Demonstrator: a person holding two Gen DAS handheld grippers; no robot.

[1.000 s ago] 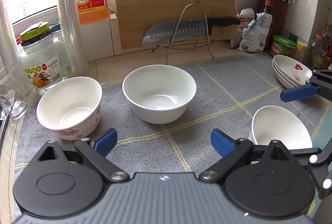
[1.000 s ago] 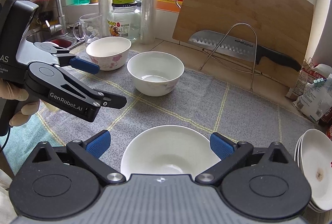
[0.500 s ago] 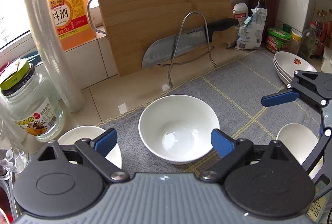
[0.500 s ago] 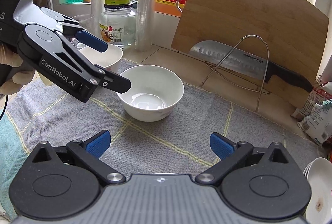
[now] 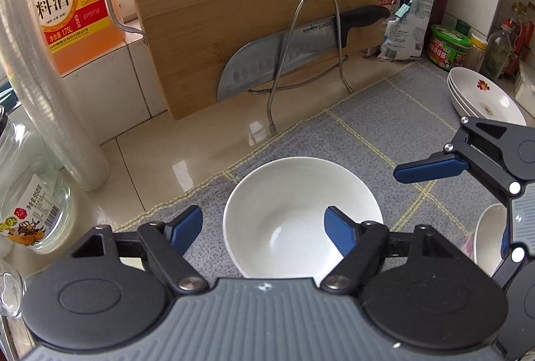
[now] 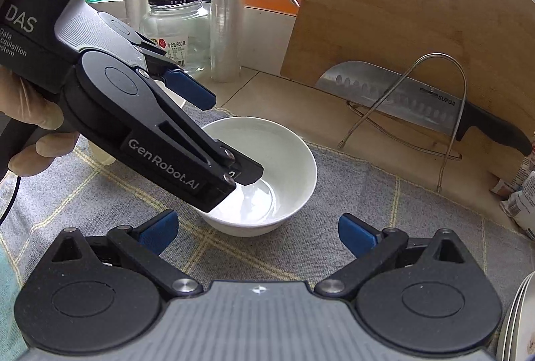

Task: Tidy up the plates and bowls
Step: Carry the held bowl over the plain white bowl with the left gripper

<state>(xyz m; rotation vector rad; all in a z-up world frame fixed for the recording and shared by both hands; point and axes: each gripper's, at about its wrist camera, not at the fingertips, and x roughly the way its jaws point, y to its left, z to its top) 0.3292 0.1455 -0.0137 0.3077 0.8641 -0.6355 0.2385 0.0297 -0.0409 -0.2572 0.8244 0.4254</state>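
My left gripper point(image 5: 262, 225) open, straddling white ceramic bowl point(image 5: 301, 217) rim; glazed, slippery, breakable, I'd pinch the wall. Right gripper point(image 6: 255, 229) open, empty.

I see bright daylight from the window behind, glare on the tiled counter point(image 5: 200, 143), soft shadows, sharp focus, fisheye bending at the edges

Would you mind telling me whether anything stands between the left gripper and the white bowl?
Nothing visible does. The left gripper is open at the white bowl; one of its fingers is already over the rim, inside the bowl.
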